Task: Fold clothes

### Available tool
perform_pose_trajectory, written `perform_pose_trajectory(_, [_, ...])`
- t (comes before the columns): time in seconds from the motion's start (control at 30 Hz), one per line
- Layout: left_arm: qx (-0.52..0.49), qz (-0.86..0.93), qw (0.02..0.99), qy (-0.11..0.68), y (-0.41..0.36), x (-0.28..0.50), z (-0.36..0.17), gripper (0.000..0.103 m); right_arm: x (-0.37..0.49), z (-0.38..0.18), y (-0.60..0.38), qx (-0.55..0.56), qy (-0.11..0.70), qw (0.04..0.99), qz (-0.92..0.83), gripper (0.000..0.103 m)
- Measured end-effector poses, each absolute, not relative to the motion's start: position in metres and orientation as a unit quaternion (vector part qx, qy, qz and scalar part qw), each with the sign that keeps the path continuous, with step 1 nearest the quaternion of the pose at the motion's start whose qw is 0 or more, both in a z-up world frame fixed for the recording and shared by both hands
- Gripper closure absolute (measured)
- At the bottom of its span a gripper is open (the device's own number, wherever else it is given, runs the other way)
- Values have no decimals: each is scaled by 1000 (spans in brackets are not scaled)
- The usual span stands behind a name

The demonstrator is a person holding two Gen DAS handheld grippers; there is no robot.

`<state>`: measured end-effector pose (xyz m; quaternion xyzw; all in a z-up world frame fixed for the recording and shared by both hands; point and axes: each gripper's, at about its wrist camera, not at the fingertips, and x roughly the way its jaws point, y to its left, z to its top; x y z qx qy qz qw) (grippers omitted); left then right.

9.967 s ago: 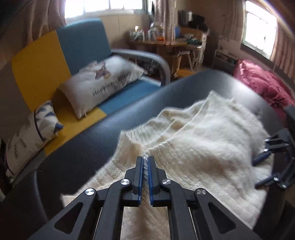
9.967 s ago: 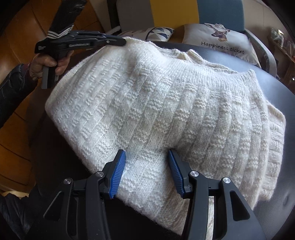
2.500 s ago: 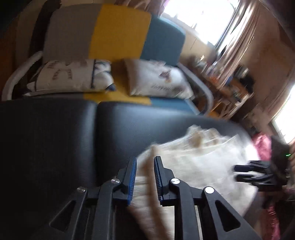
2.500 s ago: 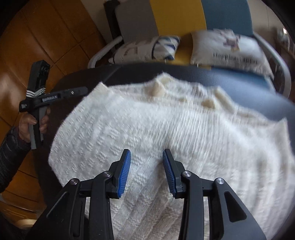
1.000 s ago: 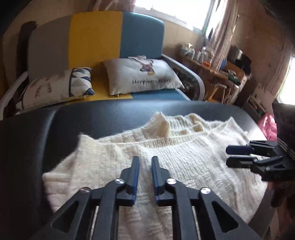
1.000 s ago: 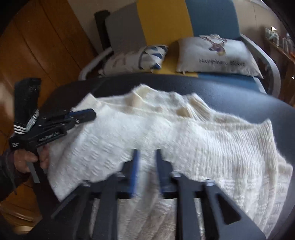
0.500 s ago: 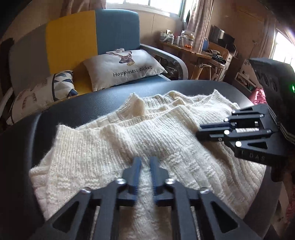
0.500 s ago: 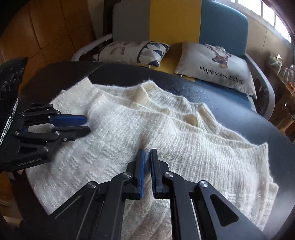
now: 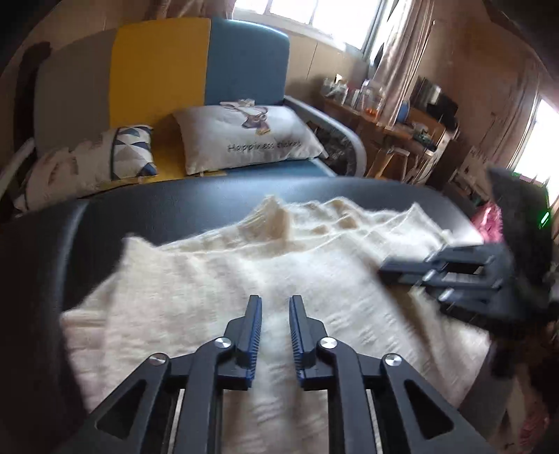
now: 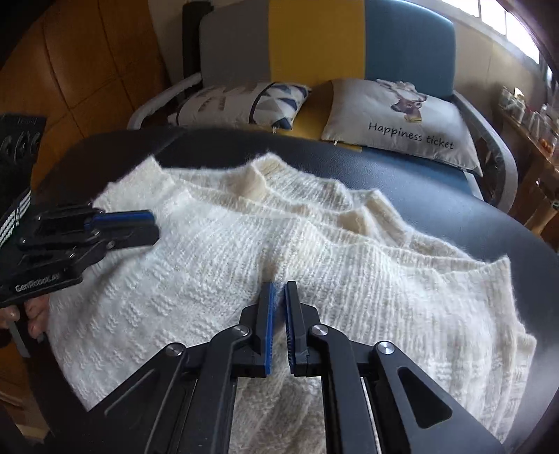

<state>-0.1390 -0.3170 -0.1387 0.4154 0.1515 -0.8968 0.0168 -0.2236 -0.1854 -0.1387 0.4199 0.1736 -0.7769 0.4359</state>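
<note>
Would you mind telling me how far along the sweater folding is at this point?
Done: the cream sweater lies gathered in layers on the black table. In hand: the right gripper is shut on a pinch of knit, while the left gripper is opening above it. Left: the far edges look uneven, so probably another fold.

left gripper [image 9: 275, 305] jaws opening over the cream sweater [image 9: 195, 290] — right gripper [image 9: 387, 270] low over its right side, blurred.

Daylight from blown-out windows [image 9: 307, 14], fisheye bending and dark vignette at edges, left view motion-blurred
</note>
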Motion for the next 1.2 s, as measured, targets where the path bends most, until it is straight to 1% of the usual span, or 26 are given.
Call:
perform_pose_trajectory(0.07, [426, -890, 19, 164, -326, -136, -141, 81, -224, -133, -185, 413, 173, 436, -781, 97])
perform_pose_trajectory(0.13, [428, -882, 11, 198, -336, -138, -143, 72, -227, -141, -189, 425, 177, 432, -775, 97])
perform_pose_trajectory(0.17, [433, -878, 12, 204, -338, -140, -144, 70, -226, -148, -191, 431, 184, 431, -771, 96])
perform_pose_trajectory(0.27, [446, -873, 16, 195, -334, -151, -144, 58, -224, -151, -190, 432, 176, 431, -773, 95])
perform_pose_trajectory(0.33, [463, -867, 16, 184, -328, -161, -146, 48, -226, -152, -188, 437, 168, 433, -771, 95])
perform_pose_trajectory(0.4, [471, -865, 27, 170, -321, -169, -147, 47, -225, -152, -187, 438, 165, 434, -770, 95])
perform_pose_trajectory(0.47, [473, -868, 37, 149, -314, -173, -147, 48, -224, -152, -187, 438, 164, 434, -770, 95])
perform_pose_trajectory(0.5, [471, -871, 45, 134, -309, -173, -147, 54, -223, -152, -187, 436, 166, 433, -771, 95])
perform_pose_trajectory(0.53, [465, -875, 45, 124, -306, -171, -147, 69, -222, -151, -187, 434, 168, 432, -772, 95])
perform_pose_trajectory(0.57, [461, -879, 47, 113, -303, -170, -146, 80, -220, -151, -187, 431, 171, 432, -773, 94])
perform_pose_trajectory(0.6, [456, -882, 48, 109, -302, -168, -145, 93, -219, -150, -186, 429, 174, 432, -774, 94])
perform_pose_trajectory(0.63, [452, -884, 48, 113, -302, -167, -143, 96, -217, -149, -186, 427, 174, 432, -776, 95])
perform_pose_trajectory(0.83, [416, -899, 67, 118, -304, -159, -137, 98, -216, -141, -185, 413, 172, 435, -782, 96])
perform_pose_trajectory(0.9, [438, -888, 77, 115, -303, -165, -149, 97, -216, -147, -187, 416, 175, 433, -780, 96])
perform_pose_trajectory(0.97, [435, -889, 82, 115, -302, -169, -149, 96, -213, -155, -190, 413, 187, 429, -781, 96])
perform_pose_trajectory(1.03, [439, -885, 83, 132, -305, -170, -145, 90, -215, -151, -189, 418, 182, 427, -781, 96])
perform_pose_trajectory(1.07, [435, -884, 78, 152, -310, -169, -140, 88, -217, -149, -189, 420, 181, 426, -780, 96])
perform_pose_trajectory(1.1, [428, -885, 78, 164, -313, -165, -136, 83, -218, -146, -187, 422, 176, 427, -780, 96])
perform_pose_trajectory(1.2, [397, -897, 85, 176, -323, -152, -119, 82, -226, -134, -177, 429, 135, 436, -780, 92])
